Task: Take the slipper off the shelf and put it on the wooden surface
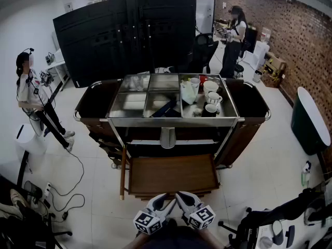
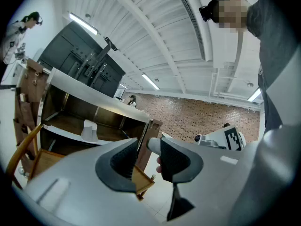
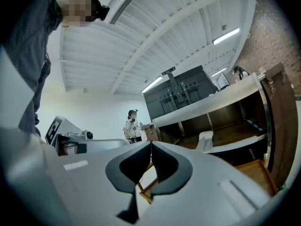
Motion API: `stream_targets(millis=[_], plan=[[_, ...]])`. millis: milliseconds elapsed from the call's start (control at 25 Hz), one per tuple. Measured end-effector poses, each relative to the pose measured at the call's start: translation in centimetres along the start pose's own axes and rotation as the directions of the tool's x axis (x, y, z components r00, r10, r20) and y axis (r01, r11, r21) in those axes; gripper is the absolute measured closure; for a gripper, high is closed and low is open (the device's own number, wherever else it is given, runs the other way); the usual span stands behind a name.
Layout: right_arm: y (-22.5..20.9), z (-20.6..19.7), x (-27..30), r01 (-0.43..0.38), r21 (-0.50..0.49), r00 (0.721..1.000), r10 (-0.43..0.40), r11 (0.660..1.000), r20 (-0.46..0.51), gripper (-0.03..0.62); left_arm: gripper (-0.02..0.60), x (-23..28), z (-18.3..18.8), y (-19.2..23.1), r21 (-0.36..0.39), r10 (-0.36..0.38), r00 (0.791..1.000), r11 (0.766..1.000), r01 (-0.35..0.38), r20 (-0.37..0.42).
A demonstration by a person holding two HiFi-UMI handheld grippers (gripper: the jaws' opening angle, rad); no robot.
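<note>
Head view, slipper: the pale slipper [image 1: 167, 137] stands upright at the front edge of the shelf [image 1: 199, 141], under the steel top of the cart [image 1: 129, 121].
Head view, wooden surface: the wooden surface [image 1: 173, 174] juts out below the shelf, with a raised rail along its left edge (white floor [image 1: 98, 201] lies open on both sides).
Head view, grippers: the left gripper [image 1: 162, 201] and right gripper [image 1: 182, 198] sit side by side just short of the board's front edge, well apart from the slipper.
Left gripper view, jaws: the left gripper [image 2: 148, 155] is spread, with nothing between its pads.
Left gripper view, slipper: the slipper [image 2: 89, 130] is on the shelf, left of the jaws.
Right gripper view, jaws: the right gripper [image 3: 150, 161] is pressed together, tips touching, pinching nothing.
Right gripper view, slipper: the slipper [image 3: 205, 141] is at the shelf edge, right of the jaws.
</note>
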State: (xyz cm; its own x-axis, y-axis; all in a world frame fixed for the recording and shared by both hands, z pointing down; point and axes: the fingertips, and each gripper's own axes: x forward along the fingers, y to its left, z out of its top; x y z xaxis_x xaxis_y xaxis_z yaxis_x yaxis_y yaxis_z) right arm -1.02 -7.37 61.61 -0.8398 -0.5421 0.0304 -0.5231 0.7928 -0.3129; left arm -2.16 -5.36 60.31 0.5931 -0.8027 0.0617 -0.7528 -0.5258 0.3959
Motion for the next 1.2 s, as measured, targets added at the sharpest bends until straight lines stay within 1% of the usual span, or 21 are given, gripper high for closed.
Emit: stream_targets(millis=[160,320,440,560,680,720,800,960,1040,1120,1200], plan=[[-2.0,0.4,0.6,0.046,-0.016,0.999,-0.046,0.999,-0.016,0.588,0.415,1.1,0.7,1.8,-0.004,0.045,0.999,0.999,-0.045,0.026],[-3.8,1.2,0.6,0.104,-0.028,0.995,-0.104,0.994,-0.011,0.582,0.402,2.9,1.0,5.2,0.004,0.118,0.993,0.993,-0.118,0.017],[-5.1,0.8,0.6,0.143,-0.025,0.99,-0.143,0.989,-0.021,0.58,0.384,5.4,1.3,9.1,0.046,0.17,0.985,0.985,-0.169,-0.013],[-7.0,1.4,1.3,0.184,-0.049,0.983,-0.184,0.982,-0.015,0.579,0.376,9.5,2.1,13.7,0.099,0.214,0.976,0.973,-0.209,-0.044],[-9.1,1.9,2.4,0.225,-0.073,0.974,-0.226,0.972,-0.009,0.568,0.361,14.6,2.2,18.2,0.185,0.256,0.962,0.954,-0.236,-0.097],[-9.8,1.9,2.7,0.235,-0.075,0.972,-0.236,0.969,-0.01,0.563,0.36,16.3,1.8,19.7,0.214,0.27,0.954,0.947,-0.24,-0.127],[-11.2,1.8,3.3,0.255,-0.066,0.967,-0.256,0.965,-0.01,0.56,0.359,19.3,1.0,22.8,0.25,0.306,0.933,0.934,-0.255,-0.191],[-13.2,2.1,3.7,0.291,-0.044,0.957,-0.292,0.956,-0.002,0.559,0.356,24.5,-0.8,27.7,0.316,0.366,0.877,0.91,-0.268,-0.312],[-13.3,2.5,3.4,0.306,-0.042,0.952,-0.306,0.951,0.006,0.559,0.356,26.5,-1.4,30.2,0.321,0.404,0.846,0.899,-0.297,-0.348],[-13.4,2.3,2.8,0.321,-0.03,0.947,-0.321,0.947,0.006,0.56,0.359,28.3,-1.8,32.8,0.326,0.448,0.816,0.883,-0.338,-0.366],[-13.6,1.2,2.0,0.336,-0.016,0.942,-0.336,0.942,-0.014,0.559,0.372,30.2,-2.6,35.0,0.312,0.471,0.796,0.875,-0.369,-0.379]])
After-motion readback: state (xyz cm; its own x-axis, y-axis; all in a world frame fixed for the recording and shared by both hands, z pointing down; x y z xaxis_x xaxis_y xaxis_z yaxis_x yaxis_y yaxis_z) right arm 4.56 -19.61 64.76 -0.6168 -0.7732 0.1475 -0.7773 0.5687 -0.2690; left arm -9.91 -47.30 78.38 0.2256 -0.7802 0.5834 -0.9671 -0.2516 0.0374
